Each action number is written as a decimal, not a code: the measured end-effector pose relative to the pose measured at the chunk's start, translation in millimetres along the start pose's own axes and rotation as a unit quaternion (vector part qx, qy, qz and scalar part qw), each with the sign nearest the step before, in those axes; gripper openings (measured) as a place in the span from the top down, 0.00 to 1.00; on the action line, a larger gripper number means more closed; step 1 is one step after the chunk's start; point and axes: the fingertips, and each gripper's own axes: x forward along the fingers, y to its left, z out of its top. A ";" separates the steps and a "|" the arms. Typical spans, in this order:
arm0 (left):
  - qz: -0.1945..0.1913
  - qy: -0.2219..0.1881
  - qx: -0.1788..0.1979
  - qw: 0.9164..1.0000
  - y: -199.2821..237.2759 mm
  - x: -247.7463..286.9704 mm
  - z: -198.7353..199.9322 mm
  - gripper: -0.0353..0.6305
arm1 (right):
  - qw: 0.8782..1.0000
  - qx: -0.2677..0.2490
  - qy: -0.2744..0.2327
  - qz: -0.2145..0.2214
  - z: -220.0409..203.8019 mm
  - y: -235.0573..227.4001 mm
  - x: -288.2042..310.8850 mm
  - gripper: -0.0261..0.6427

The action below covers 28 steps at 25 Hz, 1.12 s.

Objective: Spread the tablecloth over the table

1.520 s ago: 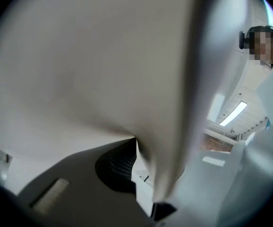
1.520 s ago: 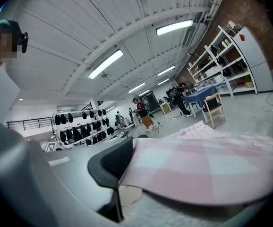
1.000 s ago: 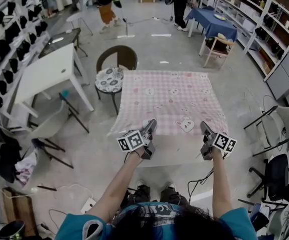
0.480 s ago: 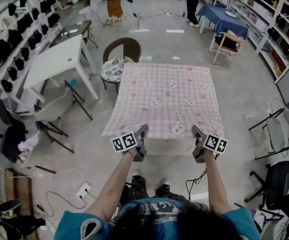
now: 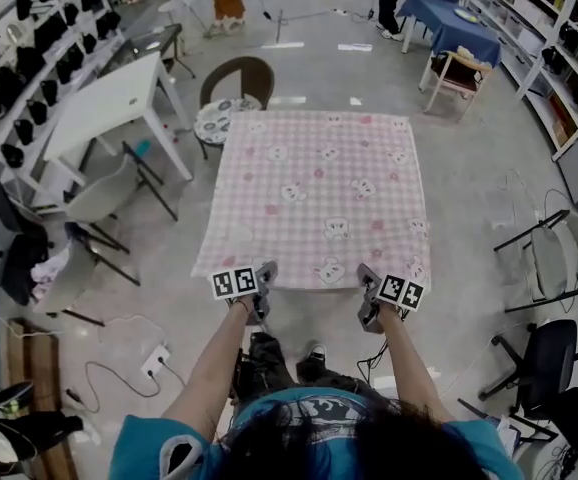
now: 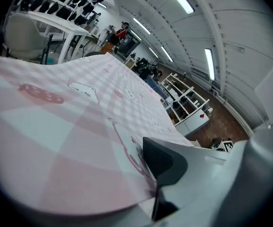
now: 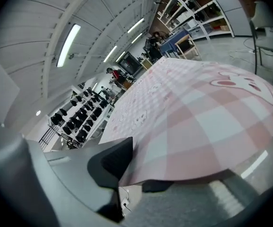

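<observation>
A pink checked tablecloth with cartoon prints lies flat over the table, which it hides almost fully. My left gripper pinches the cloth's near hem towards its left corner, and its jaws are opening. My right gripper pinches the same hem towards the right corner, and its jaws are closing. In the left gripper view the tablecloth runs in under the dark upper pad of the left gripper. In the right gripper view the tablecloth's edge passes between the jaws of the right gripper.
A white table and grey chairs stand to the left. A round chair with a patterned cushion sits at the far left corner. Office chairs stand to the right. A power strip and cables lie on the floor.
Both grippers came down and back toward me with the hem. The bare strip of tabletop at the near edge is now covered and the cloth lies flatter.
</observation>
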 end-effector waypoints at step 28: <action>0.066 0.011 0.029 0.997 13.3 -10.5 -47.0 0.62 | 0.998 0.062 0.016 -0.013 -51.2 -38.9 -17.4 0.82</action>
